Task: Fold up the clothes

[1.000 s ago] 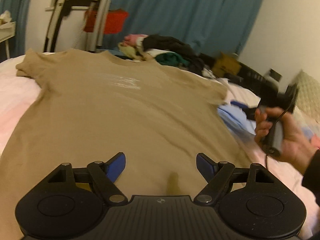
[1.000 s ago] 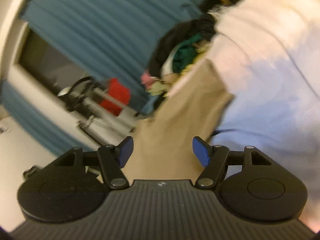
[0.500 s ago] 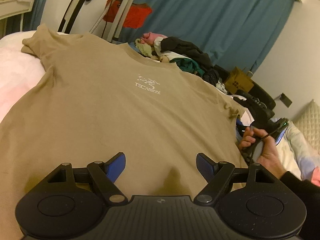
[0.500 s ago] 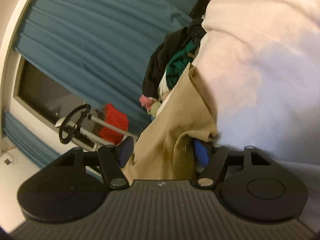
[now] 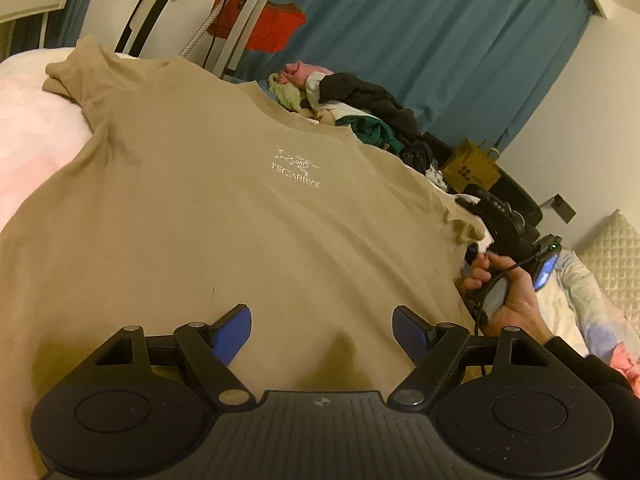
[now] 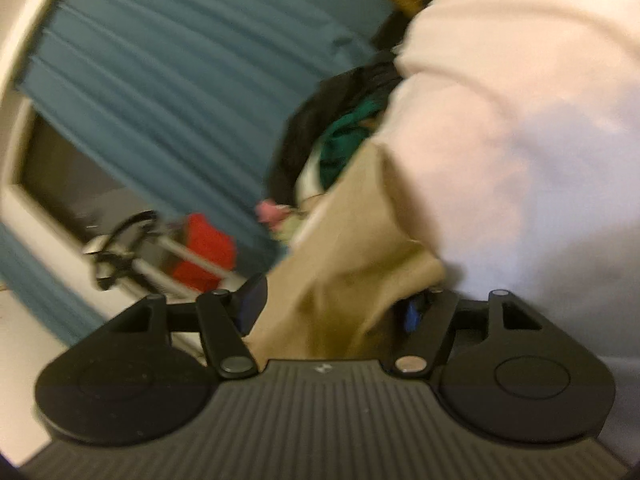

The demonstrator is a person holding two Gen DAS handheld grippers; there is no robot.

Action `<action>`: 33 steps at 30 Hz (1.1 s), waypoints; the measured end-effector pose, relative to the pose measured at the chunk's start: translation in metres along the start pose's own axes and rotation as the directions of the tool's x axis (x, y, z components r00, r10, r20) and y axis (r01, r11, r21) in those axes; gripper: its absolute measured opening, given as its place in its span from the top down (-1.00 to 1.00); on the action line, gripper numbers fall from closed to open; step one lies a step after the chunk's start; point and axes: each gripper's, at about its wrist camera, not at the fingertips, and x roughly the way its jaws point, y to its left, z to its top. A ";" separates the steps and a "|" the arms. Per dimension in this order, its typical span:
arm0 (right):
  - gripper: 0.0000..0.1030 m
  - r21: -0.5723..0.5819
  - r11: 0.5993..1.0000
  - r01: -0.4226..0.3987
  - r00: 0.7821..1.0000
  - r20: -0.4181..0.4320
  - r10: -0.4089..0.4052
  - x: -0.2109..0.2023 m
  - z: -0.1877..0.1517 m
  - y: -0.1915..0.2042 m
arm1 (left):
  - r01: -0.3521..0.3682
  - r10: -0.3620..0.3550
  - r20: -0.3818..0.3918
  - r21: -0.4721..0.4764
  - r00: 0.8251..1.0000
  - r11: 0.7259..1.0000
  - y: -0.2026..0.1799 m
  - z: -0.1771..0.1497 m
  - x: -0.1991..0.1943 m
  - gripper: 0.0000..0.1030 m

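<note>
A tan T-shirt (image 5: 224, 208) with a small white chest logo lies spread flat on the bed, collar at the far side. My left gripper (image 5: 322, 326) is open and empty, hovering over the shirt's lower middle. My right gripper (image 6: 332, 308) is at the shirt's right sleeve (image 6: 360, 264); the sleeve cloth lies between its wide-apart fingers, which do not pinch it. In the left wrist view the right gripper (image 5: 472, 252) sits at the sleeve's edge (image 5: 464, 228), held by a hand.
A pile of mixed clothes (image 5: 360, 112) lies beyond the collar. The pink-white bedcover (image 5: 28, 120) shows at the left and also in the right wrist view (image 6: 520, 140). Blue curtains (image 5: 440, 40), a red item on a stand (image 5: 264, 26), a brown paper bag (image 5: 472, 168), a pillow (image 5: 612, 252).
My right gripper moved in from beside the bed to the right sleeve, and the cloth now lies between its fingers. My left gripper rose and tilted, showing more of the shirt.
</note>
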 end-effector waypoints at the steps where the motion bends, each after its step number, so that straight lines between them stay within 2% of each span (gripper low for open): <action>1: -0.32 -0.006 0.999 -0.037 0.999 0.005 0.037 0.004 0.003 0.001 | 0.001 -0.001 0.004 0.001 1.000 1.000 -0.001 0.000 -0.001 -0.54; 2: -0.32 -0.030 0.998 -0.056 0.998 0.011 0.056 0.010 0.005 0.005 | 0.002 -0.002 0.008 0.003 1.000 1.000 -0.003 0.000 -0.001 -0.54; 4: -0.31 -0.088 0.996 -0.018 1.000 0.000 0.018 0.024 0.007 0.014 | -0.004 0.004 0.021 0.011 1.000 1.000 -0.005 0.001 -0.003 -0.54; 5: -0.11 -0.111 0.993 0.026 0.999 -0.025 -0.029 0.033 0.007 0.017 | -0.009 0.009 0.026 0.014 1.000 1.000 -0.007 0.002 -0.002 -0.54; 6: 0.41 -0.139 0.986 0.092 0.993 -0.054 -0.101 0.042 0.006 0.022 | -0.014 0.013 0.032 0.016 0.999 1.000 -0.008 0.004 -0.001 -0.54; 7: 0.70 -0.186 0.971 0.151 0.985 -0.061 -0.164 0.047 0.004 0.030 | -0.019 0.018 0.037 0.019 0.999 1.000 -0.009 0.006 -0.001 -0.54; 8: 0.80 -0.237 0.950 0.204 0.973 -0.057 -0.223 0.050 0.002 0.040 | -0.020 0.019 0.039 0.020 0.999 1.000 -0.010 0.009 -0.001 -0.54; 12: 0.82 -0.434 0.856 0.280 0.959 0.079 -0.274 0.035 -0.010 0.097 | -0.014 0.015 -0.022 0.033 1.000 0.999 -0.006 0.025 -0.001 -0.55; 16: 0.82 -0.546 0.761 0.349 0.937 0.193 -0.291 0.022 -0.031 0.161 | -0.043 0.044 0.000 0.059 0.999 0.997 0.010 0.038 -0.021 -0.55; 18: 0.82 -0.616 0.692 0.375 0.927 0.230 -0.297 0.028 -0.045 0.192 | -0.077 0.075 0.024 0.087 0.997 0.993 0.016 0.046 -0.033 -0.56; 20: 0.81 -0.692 0.606 0.392 0.919 0.260 -0.298 0.043 -0.062 0.222 | -0.109 0.103 0.058 0.112 0.993 0.988 0.024 0.053 -0.047 -0.58; 24: 0.82 -0.801 0.495 0.336 0.935 0.222 -0.275 0.069 -0.120 0.260 | -0.173 0.153 0.129 0.163 0.980 0.971 0.039 0.064 -0.072 -0.59; 28: 0.82 -0.899 0.347 0.267 0.940 0.163 -0.301 0.112 -0.190 0.279 | -0.214 0.186 0.175 0.156 0.967 0.964 0.053 0.070 -0.080 -0.60; 30: 0.82 -0.927 0.307 0.216 0.941 0.114 -0.319 0.128 -0.222 0.279 | -0.221 0.194 0.182 0.146 0.964 0.964 0.061 0.071 -0.079 -0.60; 33: 0.82 -0.941 0.292 0.172 0.932 0.059 -0.359 0.155 -0.248 0.273 | -0.246 0.225 0.148 0.147 0.963 0.958 0.074 0.070 -0.065 -0.60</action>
